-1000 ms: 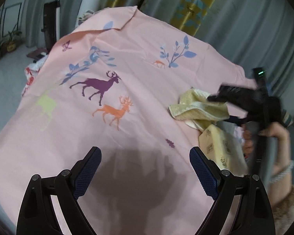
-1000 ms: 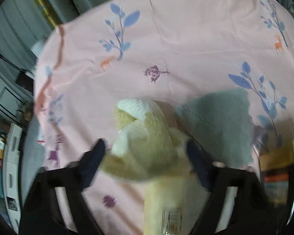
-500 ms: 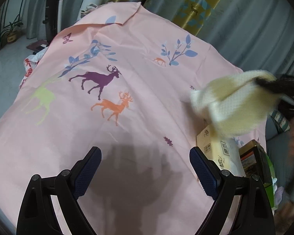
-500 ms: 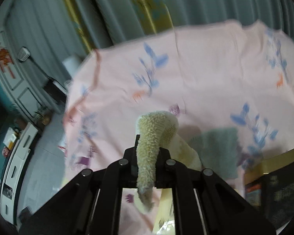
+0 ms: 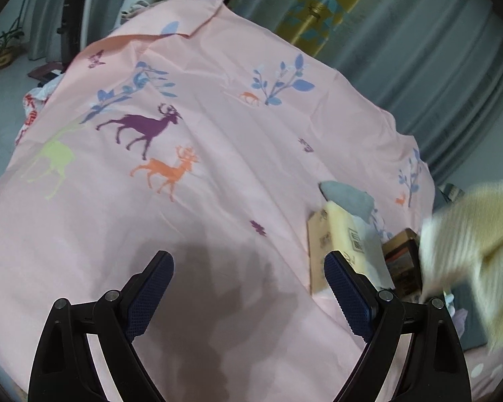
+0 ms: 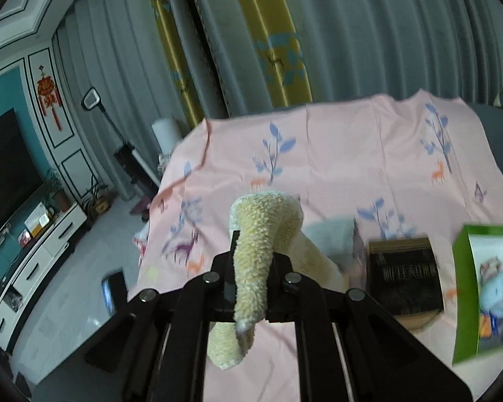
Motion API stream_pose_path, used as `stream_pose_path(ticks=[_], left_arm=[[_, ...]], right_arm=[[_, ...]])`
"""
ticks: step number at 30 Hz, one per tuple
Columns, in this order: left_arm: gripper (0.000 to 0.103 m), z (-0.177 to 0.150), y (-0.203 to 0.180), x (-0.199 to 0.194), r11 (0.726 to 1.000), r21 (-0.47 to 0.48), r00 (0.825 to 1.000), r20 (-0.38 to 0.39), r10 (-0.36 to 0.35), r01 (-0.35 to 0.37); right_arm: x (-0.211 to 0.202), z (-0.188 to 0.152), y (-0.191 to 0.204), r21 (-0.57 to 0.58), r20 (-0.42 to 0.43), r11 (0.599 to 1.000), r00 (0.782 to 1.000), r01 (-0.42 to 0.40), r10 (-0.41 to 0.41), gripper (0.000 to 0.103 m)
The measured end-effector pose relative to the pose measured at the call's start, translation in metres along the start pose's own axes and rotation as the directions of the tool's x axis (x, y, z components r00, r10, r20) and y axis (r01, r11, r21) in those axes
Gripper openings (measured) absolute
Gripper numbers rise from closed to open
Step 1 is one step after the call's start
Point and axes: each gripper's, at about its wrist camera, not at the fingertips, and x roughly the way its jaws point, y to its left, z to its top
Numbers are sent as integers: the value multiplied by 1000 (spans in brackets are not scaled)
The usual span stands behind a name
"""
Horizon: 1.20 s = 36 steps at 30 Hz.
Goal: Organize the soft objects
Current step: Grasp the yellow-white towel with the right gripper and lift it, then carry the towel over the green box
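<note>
My right gripper (image 6: 251,254) is shut on a fluffy yellow towel (image 6: 261,234), which hangs through the jaws above the pink deer-print sheet (image 6: 335,154). In the left wrist view the same towel (image 5: 469,238) is a blur in the air at the right edge. A grey cloth (image 5: 348,197) lies flat on the sheet (image 5: 218,154), partly under a pale yellow packet (image 5: 342,231). My left gripper (image 5: 248,268) stands open low over the near part of the sheet, with nothing between its fingers.
A dark box (image 6: 402,274) and a green box holding a plush toy (image 6: 486,288) lie on the sheet at the right. Curtains (image 6: 352,33) hang behind the bed. A white TV cabinet (image 6: 40,244) and open floor are to the left.
The right gripper shut on the yellow towel and lifted it up and to the right, off the sheet, uncovering the grey cloth. The left gripper has hardly moved.
</note>
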Motion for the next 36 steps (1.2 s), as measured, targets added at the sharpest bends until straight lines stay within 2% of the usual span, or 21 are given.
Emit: stream_pose_path(ticks=[4,6,8,10,12,16,17,18,19,20,21,23,27,29,33,36], left_arm=[[92,-5,-10,3,998,34,999,-29,-46,47],[92,-7,-14,6,996,50,996,-51,-71,73],[92,-10,-19,9,993,61,992,-78,-99,103],[92,-13,-22,12,990,68,988,-97,-116,123],[92,-16,-27,16,986,83,983,-130,-131,142],[92,-28,-45,26,976,154,973,-193,-125,156],[92,-33,-50,29,973,173,972,-203,-117,153],[92,-38,-56,31,968,196,969,-219,-113,157],[92,-42,-62,34,962,218,965,-234,-114,167],[92,-47,-69,36,955,238,961,-250,-118,179],[92,-51,-72,37,951,246,958,-259,-122,188],[92,-60,-83,41,937,274,947,-292,-133,217],[92,-75,-96,49,922,302,932,-339,-133,241],[92,-83,-100,55,919,306,921,-367,-128,249],[92,-92,-103,65,922,290,905,-409,-122,256],[91,-93,-104,66,922,297,913,-391,-121,249]], right_arm=[[10,-33,-5,18,-105,999,994,-38,40,10],[32,-55,-8,38,-176,998,983,-48,54,11],[62,-77,-16,86,-258,995,964,-45,66,11],[94,-99,-25,141,-341,989,936,-41,87,10],[127,-123,-34,166,-413,986,909,12,58,11],[156,-145,-53,147,-469,978,881,145,-60,11],[159,-147,-57,153,-478,975,875,162,-71,15],[161,-150,-62,171,-491,970,868,175,-70,27],[160,-149,-66,187,-495,966,866,180,-66,34],[156,-148,-70,215,-490,960,870,180,-54,52],[151,-148,-74,234,-477,956,878,175,-44,65],[138,-142,-78,250,-437,953,898,170,-45,68],[123,-136,-85,247,-398,951,914,187,-77,83],[123,-140,-88,260,-396,947,915,188,-73,84],[137,-155,-98,299,-451,938,893,172,-20,84],[148,-164,-99,335,-476,930,879,154,26,77]])
